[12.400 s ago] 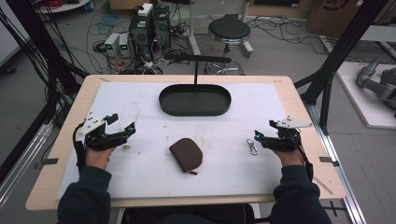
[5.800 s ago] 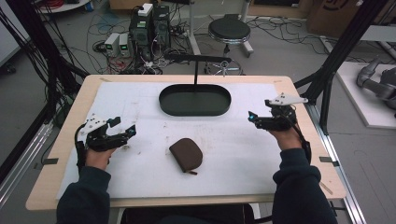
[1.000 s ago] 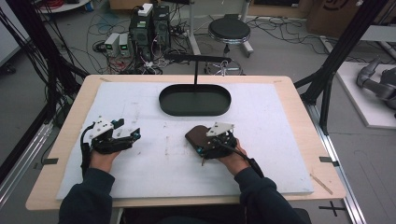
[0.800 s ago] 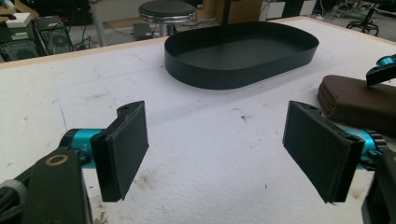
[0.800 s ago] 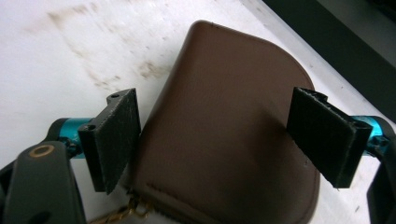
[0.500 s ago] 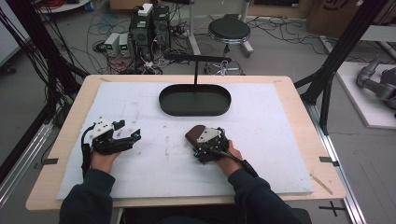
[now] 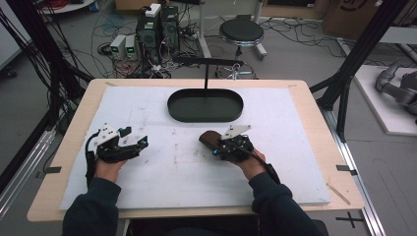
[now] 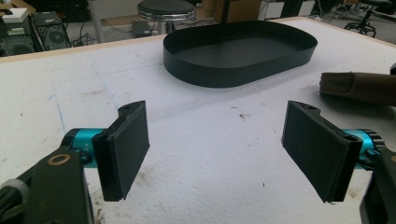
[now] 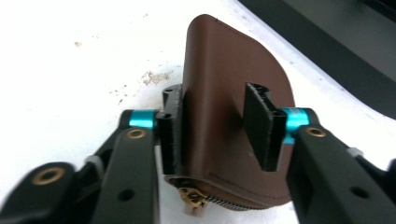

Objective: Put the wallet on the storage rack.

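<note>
white mat [image 7: 162, 172] covers a wooden table [image 7: 319, 123]; cables and computer cases lie on the floor behind. black oval tray [image 7: 205, 105] stands at the far middle of the mat. brown pouch [image 9: 229, 93] lies on the mat just in front of the tray, right of centre, zip toward the right gripper's camera. right gripper [image 7: 216, 147]: jaws have just been closing, pads now clamped on the pouch's two faces. left gripper [image 8: 215, 154]: jaws spread wide over bare mat, nothing between them, well apart from the pouch.
</note>
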Demonstrator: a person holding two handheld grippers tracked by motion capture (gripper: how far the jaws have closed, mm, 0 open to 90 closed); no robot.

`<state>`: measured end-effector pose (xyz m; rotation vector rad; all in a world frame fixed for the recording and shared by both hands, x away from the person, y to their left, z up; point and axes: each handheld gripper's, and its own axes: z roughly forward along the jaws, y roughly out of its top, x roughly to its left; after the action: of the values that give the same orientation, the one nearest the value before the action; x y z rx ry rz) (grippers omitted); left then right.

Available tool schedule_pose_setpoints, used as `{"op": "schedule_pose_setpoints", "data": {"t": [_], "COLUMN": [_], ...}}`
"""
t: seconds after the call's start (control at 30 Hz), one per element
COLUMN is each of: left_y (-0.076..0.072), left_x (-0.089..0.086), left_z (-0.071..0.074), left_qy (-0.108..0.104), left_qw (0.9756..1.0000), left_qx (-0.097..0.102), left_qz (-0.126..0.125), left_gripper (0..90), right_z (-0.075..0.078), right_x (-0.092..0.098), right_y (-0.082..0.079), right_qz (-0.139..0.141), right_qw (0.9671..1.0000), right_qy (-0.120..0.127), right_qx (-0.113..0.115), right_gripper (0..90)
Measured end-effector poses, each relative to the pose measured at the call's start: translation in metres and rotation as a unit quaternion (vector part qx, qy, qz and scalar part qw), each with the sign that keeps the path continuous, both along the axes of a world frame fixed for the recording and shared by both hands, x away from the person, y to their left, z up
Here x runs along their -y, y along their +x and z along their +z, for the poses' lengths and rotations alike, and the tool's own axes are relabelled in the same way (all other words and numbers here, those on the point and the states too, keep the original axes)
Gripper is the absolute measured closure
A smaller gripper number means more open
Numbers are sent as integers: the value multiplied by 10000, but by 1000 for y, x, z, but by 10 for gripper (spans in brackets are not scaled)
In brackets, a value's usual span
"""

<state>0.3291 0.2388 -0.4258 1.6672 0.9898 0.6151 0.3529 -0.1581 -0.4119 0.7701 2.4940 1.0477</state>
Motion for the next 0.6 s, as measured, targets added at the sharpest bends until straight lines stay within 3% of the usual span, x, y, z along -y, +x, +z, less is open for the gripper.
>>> {"op": "schedule_pose_setpoints", "data": {"t": [0.2,0.23,0.3,0.33,0.37,0.43,0.5,0.6], "left_y": [0,0,0,0,0,0,0,0], "left_x": [0,0,0,0,0,0,0,0], "left_z": [0,0,0,0,0,0,0,1], "left_qy": [-1,-2,2,2,5,22,28,21], "left_qw": [10000,10000,10000,10000,10000,10000,10000,10000], "left_qx": [-3,3,14,14,16,22,27,35], "left_qz": [-7,-11,-6,-6,-1,-14,-12,-11], "left_gripper": [230,230,230,230,230,230,230,230], "right_z": [7,10,14,14,15,15,17,18], "right_x": [10,16,24,24,33,42,45,52], "right_y": [2,4,7,7,11,14,14,16], "right_qz": [10,28,-36,-36,-189,-452,-569,-948], "right_qw": [9997,9986,9966,9966,9923,9889,9889,9889], "right_qy": [178,415,677,677,1001,1227,1234,1115], "right_qx": [-136,-312,-459,-459,-709,-711,-601,-253], "right_gripper": [695,707,714,714,714,720,722,713]}}
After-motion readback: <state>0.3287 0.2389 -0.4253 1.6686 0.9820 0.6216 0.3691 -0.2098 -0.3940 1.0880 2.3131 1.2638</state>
